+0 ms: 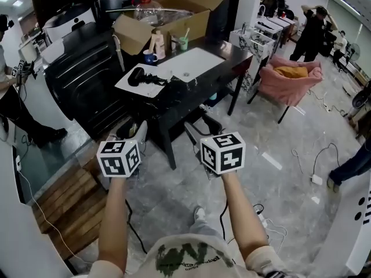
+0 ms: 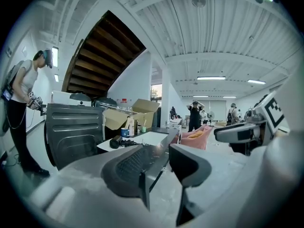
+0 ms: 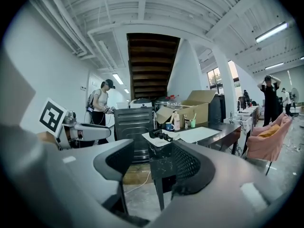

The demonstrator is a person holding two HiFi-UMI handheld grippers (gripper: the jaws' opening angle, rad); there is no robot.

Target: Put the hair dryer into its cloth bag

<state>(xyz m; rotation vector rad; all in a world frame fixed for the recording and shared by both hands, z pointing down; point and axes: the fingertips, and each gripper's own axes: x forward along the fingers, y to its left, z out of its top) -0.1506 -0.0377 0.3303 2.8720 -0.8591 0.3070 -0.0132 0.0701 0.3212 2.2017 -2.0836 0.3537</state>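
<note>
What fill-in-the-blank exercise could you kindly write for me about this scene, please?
The black hair dryer lies on a ___ cloth on the dark table. The armchair beside that table is ___. The left gripper and right gripper both have fingers apart, holding ___.
Missing words: white; pink; nothing.

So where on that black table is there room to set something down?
The white sheet in the middle of the table looks bare, as does the dark strip at its right end. Crowded: the back, with the cardboard box, cups and bottles, and the left cloth under the hair dryer.
</note>
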